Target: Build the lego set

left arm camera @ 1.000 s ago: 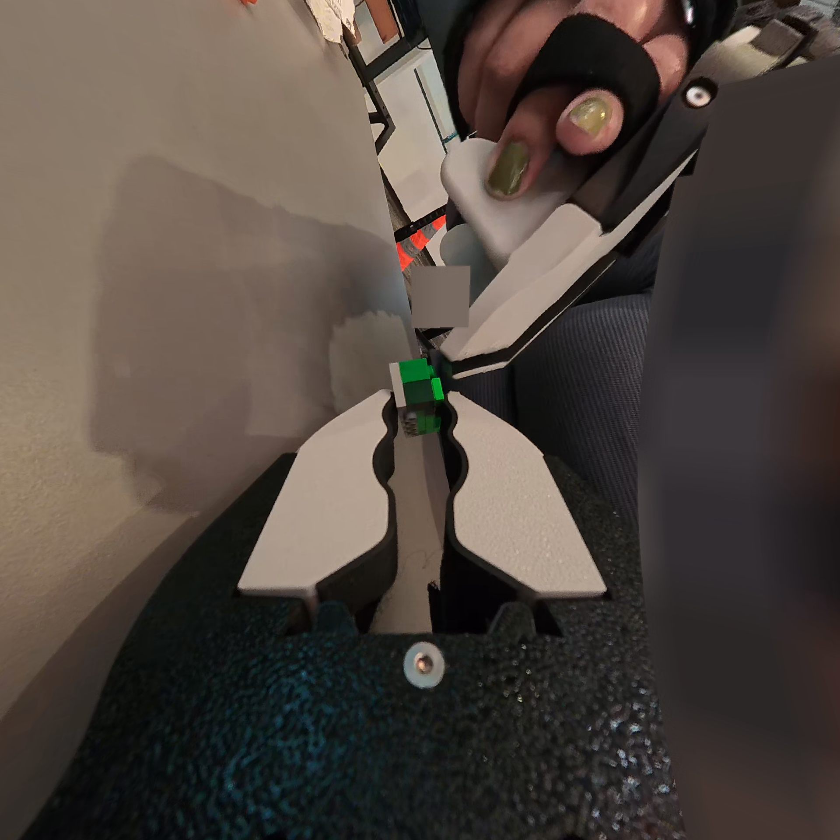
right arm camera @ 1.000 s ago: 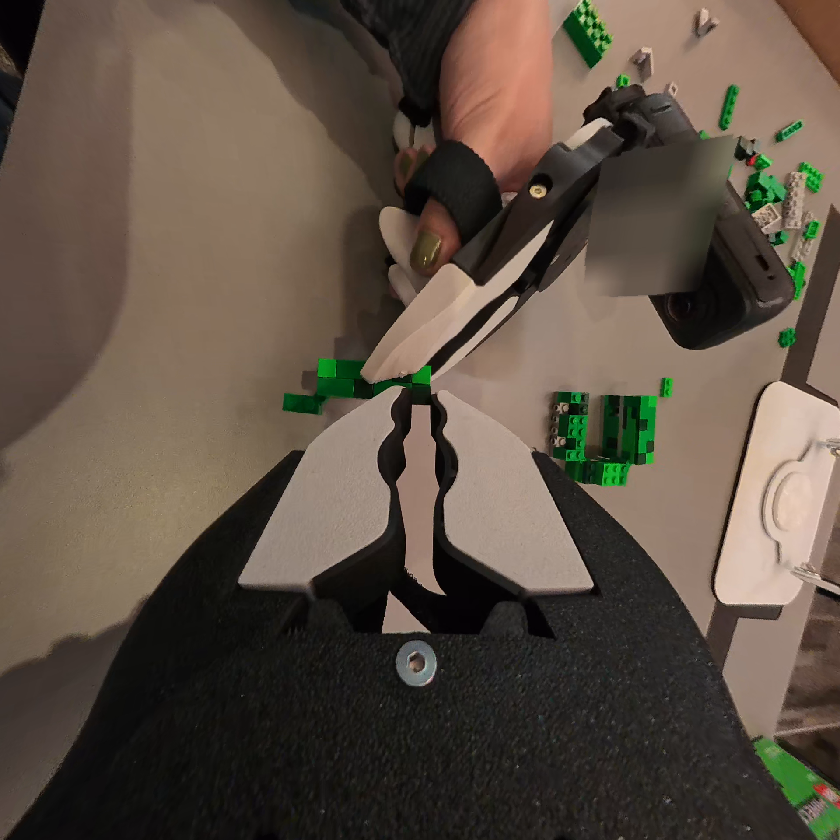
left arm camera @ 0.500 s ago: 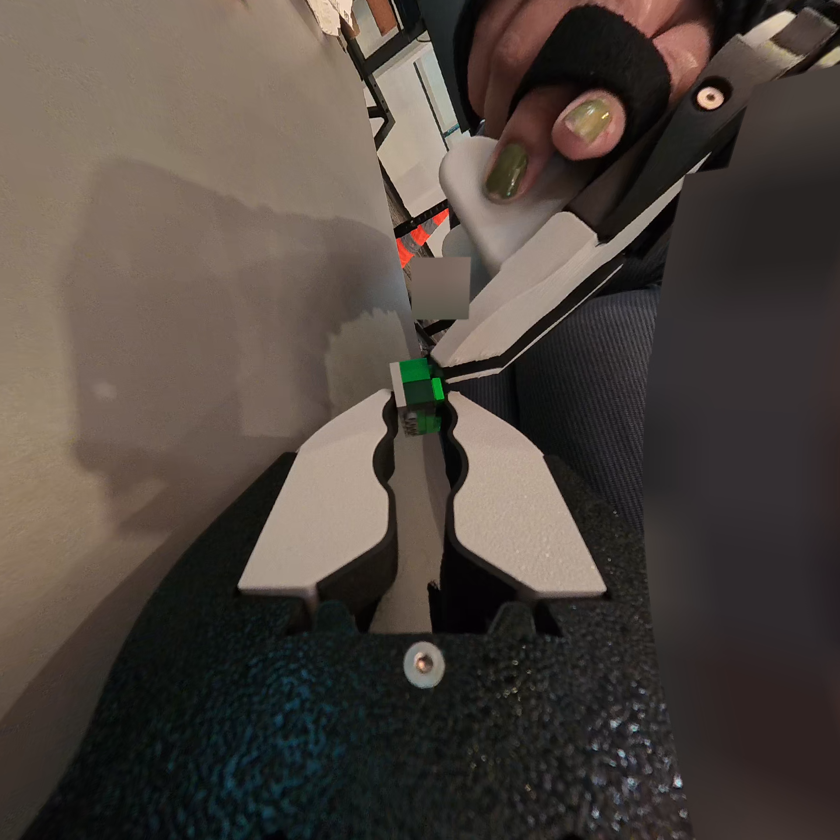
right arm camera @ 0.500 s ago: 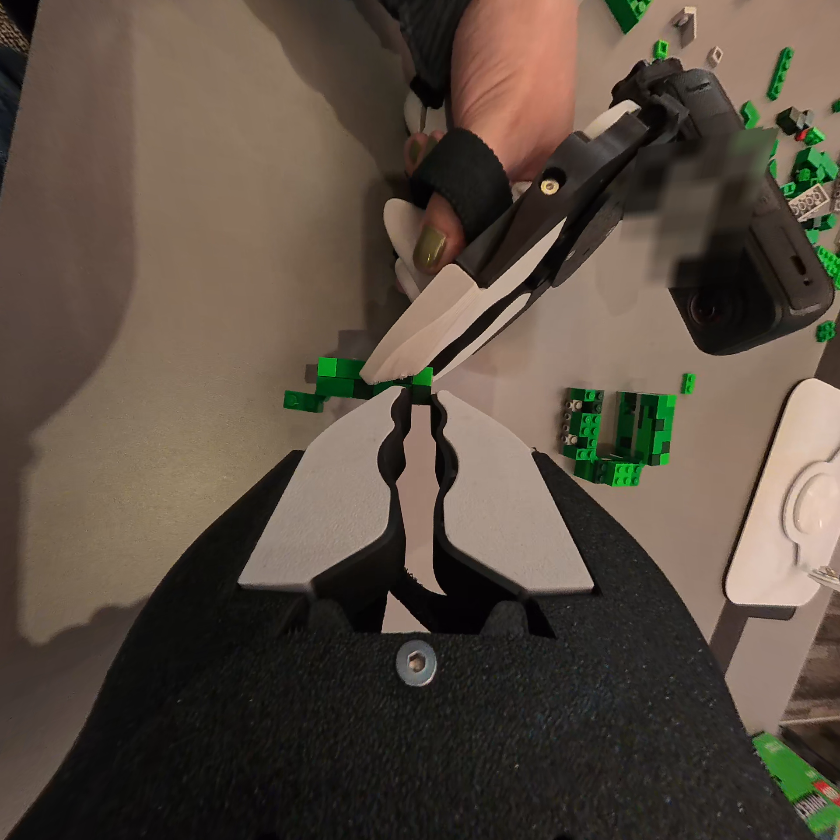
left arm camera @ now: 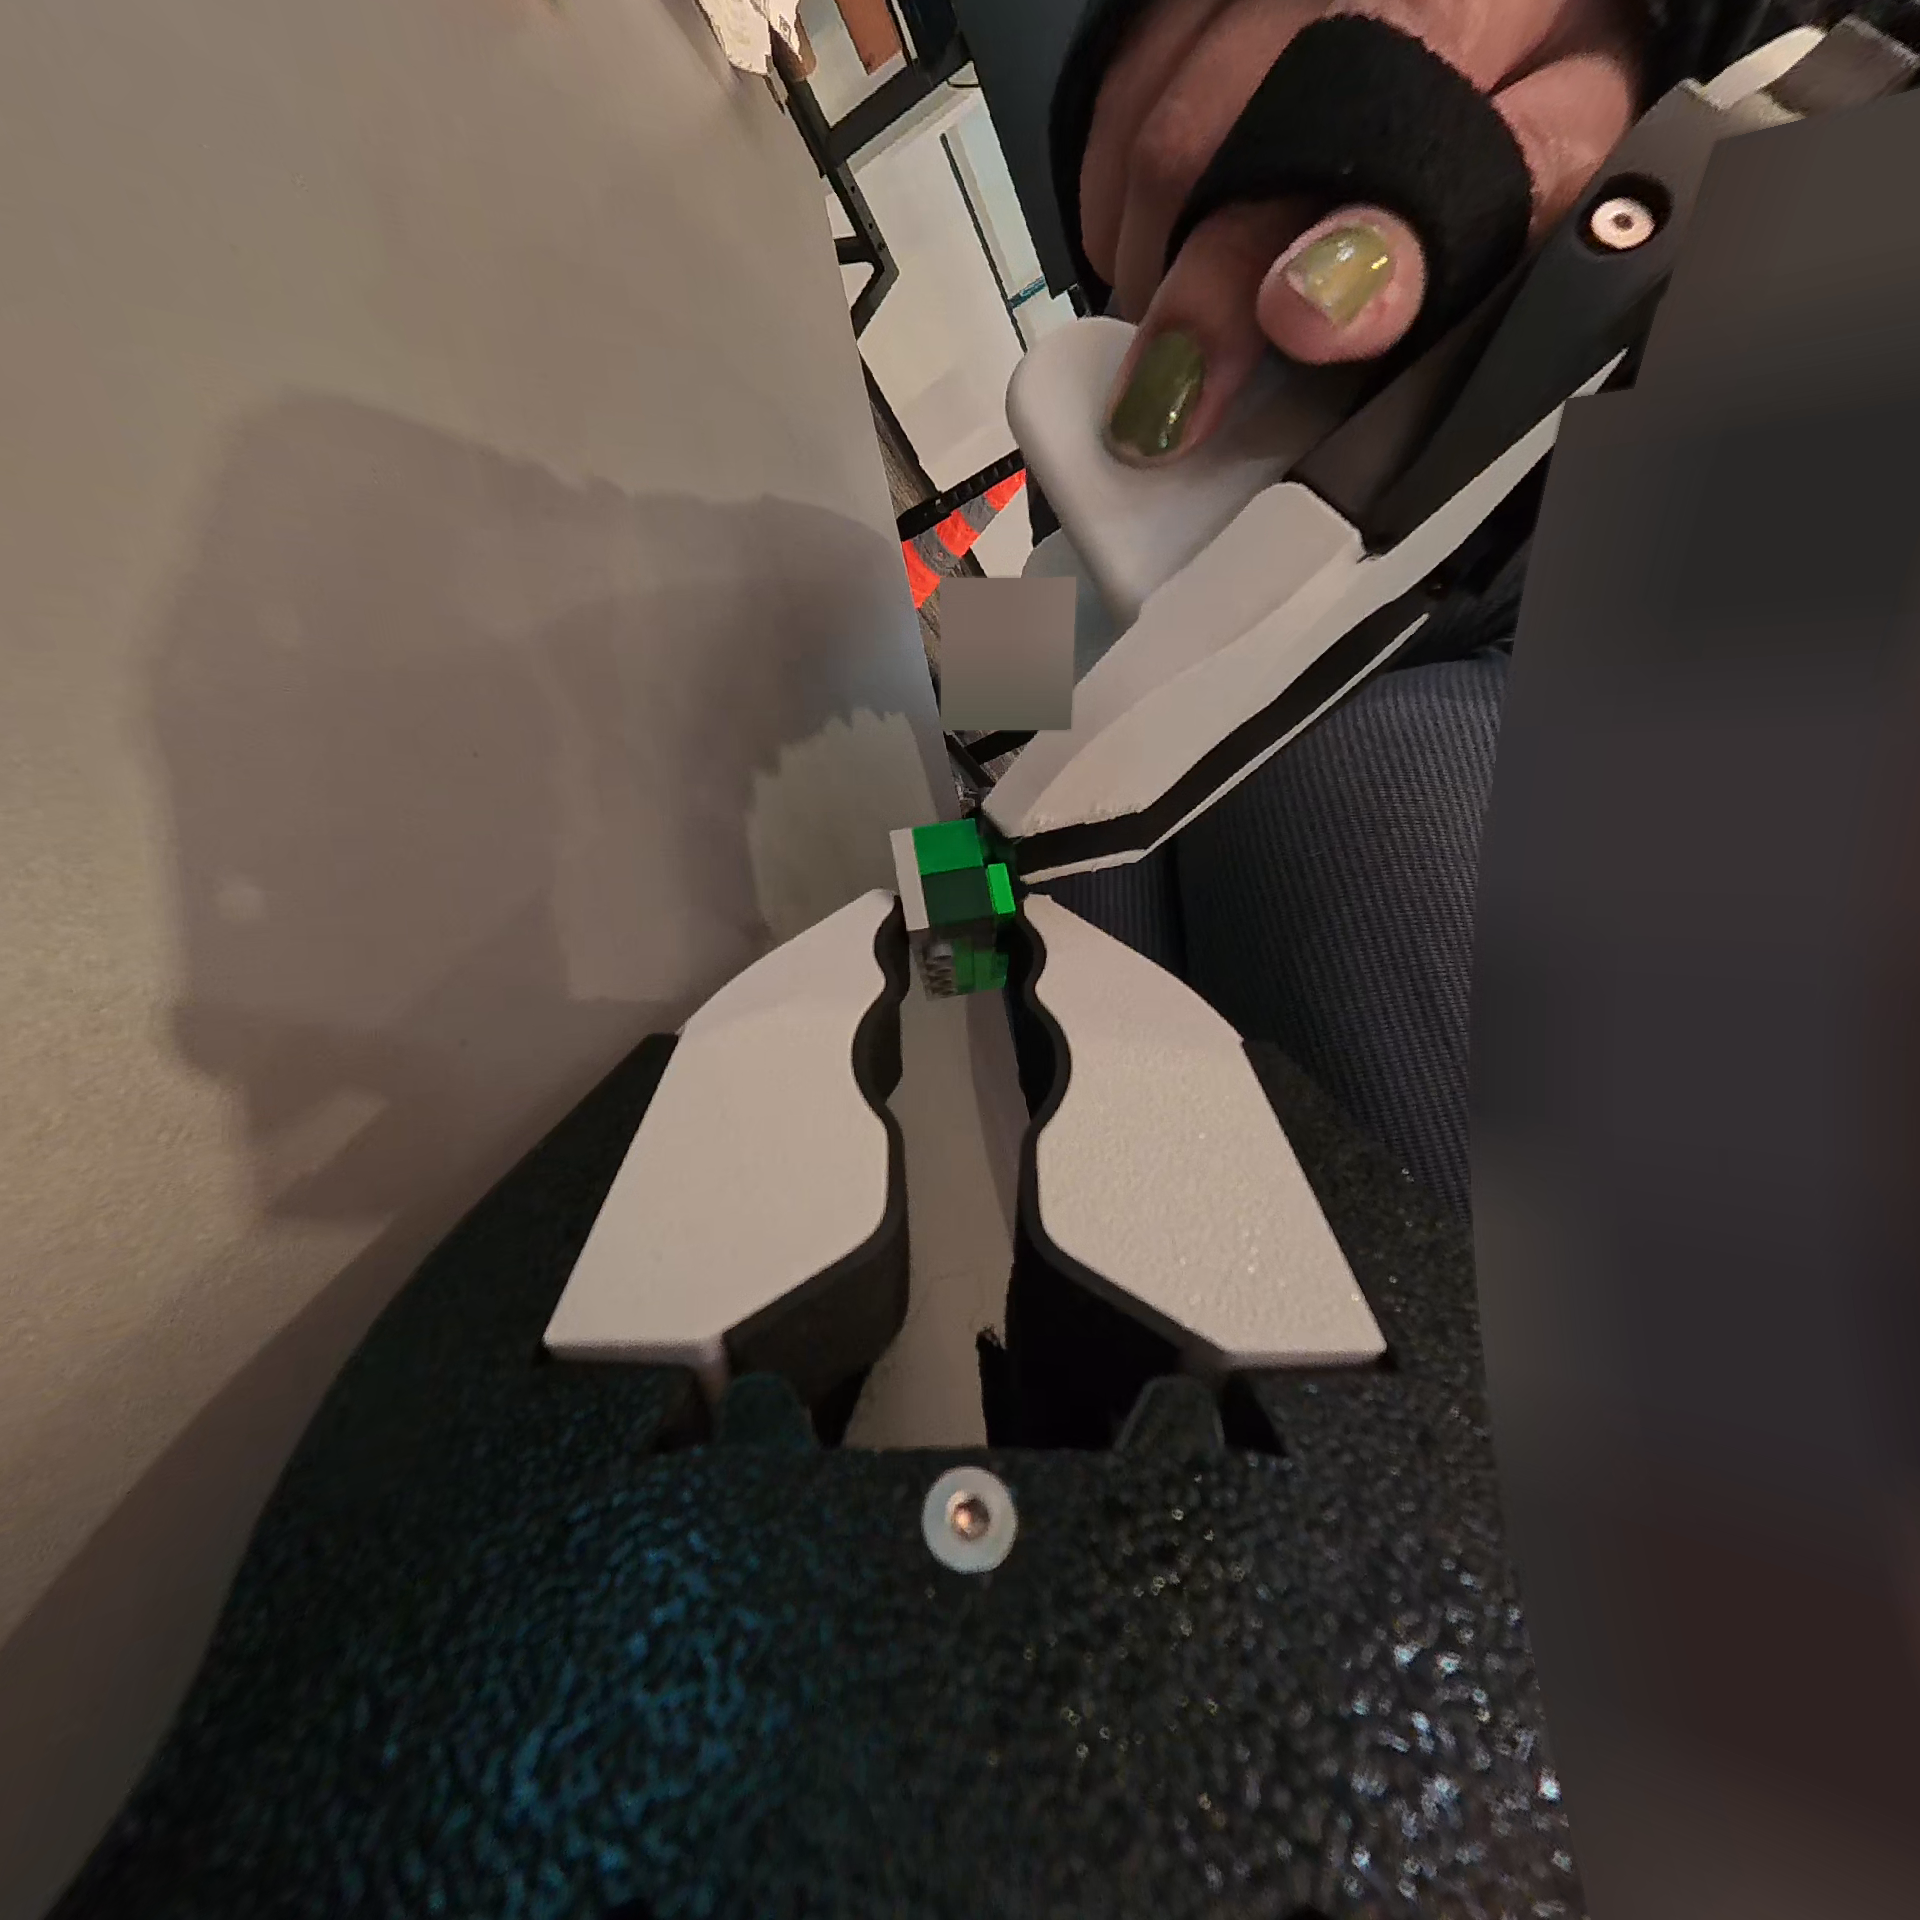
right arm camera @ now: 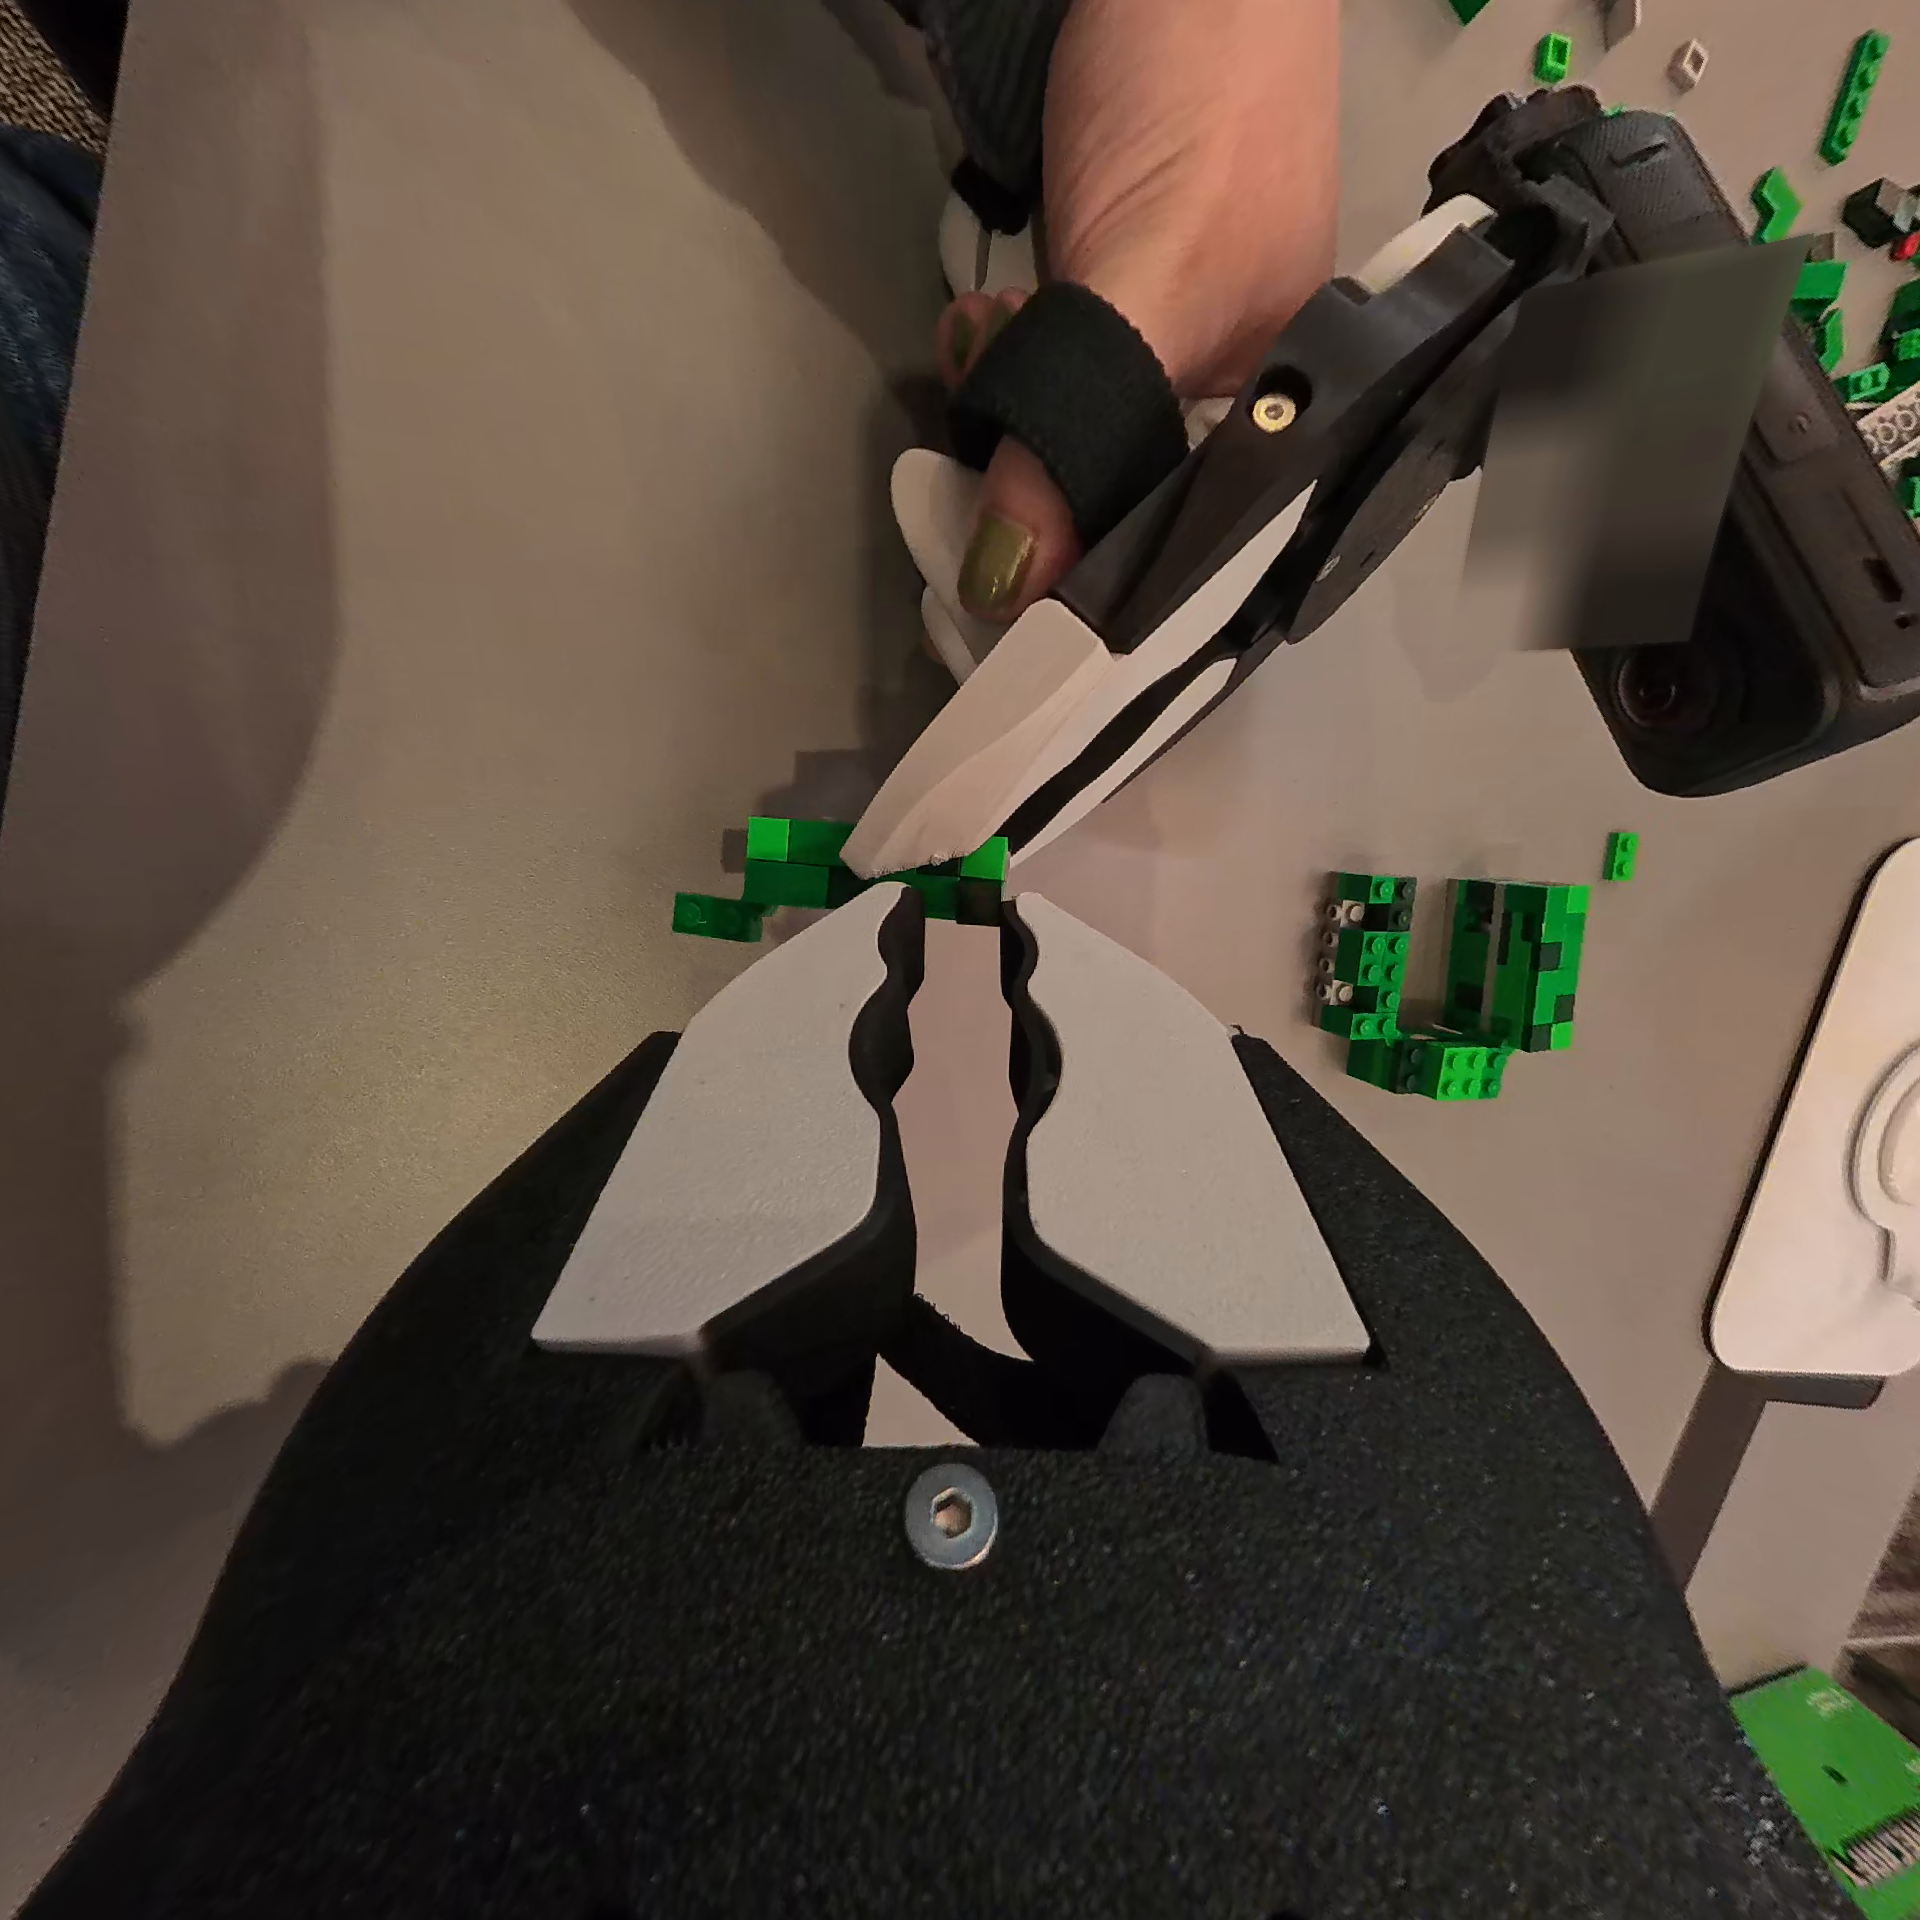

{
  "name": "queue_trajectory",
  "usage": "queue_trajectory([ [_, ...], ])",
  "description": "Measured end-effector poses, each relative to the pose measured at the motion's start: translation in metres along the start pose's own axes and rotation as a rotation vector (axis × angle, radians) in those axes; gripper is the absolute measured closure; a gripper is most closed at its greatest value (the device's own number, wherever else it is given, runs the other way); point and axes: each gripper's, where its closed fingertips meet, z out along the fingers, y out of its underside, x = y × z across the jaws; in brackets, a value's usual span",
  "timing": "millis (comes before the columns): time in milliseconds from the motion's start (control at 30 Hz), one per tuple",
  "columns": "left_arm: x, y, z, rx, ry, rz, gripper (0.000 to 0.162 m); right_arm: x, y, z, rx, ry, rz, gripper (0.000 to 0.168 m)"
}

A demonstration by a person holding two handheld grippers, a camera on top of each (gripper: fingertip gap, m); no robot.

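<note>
Green brick strip pinched between two tools

Green is the colour of the small lego assembly point(right arm camera: 831, 883), a stepped strip of bright and dark green bricks with a white-grey face that shows in the left wrist view point(left arm camera: 951, 894). It is held above the grey worktop point(right arm camera: 468, 623), near the worktop's edge, and it does not seem to rest on it.

The right tool point(right arm camera: 961, 904) has its fingers drawn narrow around one end of the strip; the bricks sit exactly at the fingertips, so it seems to pinch them. The left tool point(left arm camera: 956, 920) meets the same strip from a steep angle, and its fingers are also pressed in on the bricks. In the right wrist view the left tool point(right arm camera: 925, 857) comes down from the upper right, and its white tip covers the middle of the strip.

The long axis of the strip runs left to right across the right wrist view, about square to the right tool's fingers. Its free end steps down to the left, away from both tools. I judge that the coming move is a press or a small twist to seat a brick, so both tools must keep the strip straight along this axis.

A larger green lego block point(right arm camera: 1455, 997) lies on the worktop to the right, well apart, and loose lego pieces point(right arm camera: 1860, 94) are scattered farther away.
</note>
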Motion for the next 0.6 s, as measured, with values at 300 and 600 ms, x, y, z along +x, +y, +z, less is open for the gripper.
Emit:
queue_trajectory([
  [300, 0.0, 0.0, 0.0, -0.001, -0.002, 0.004, 0.145, 0.005, 0.001, -0.004, 0.021, 0.042, 0.03, 0.146],
  [600, 0.005, 0.003, 0.002, -0.016, 0.014, 0.05, 0.145, 0.003, 0.005, -0.009, 0.394, -0.319, 0.762, 0.134],
])
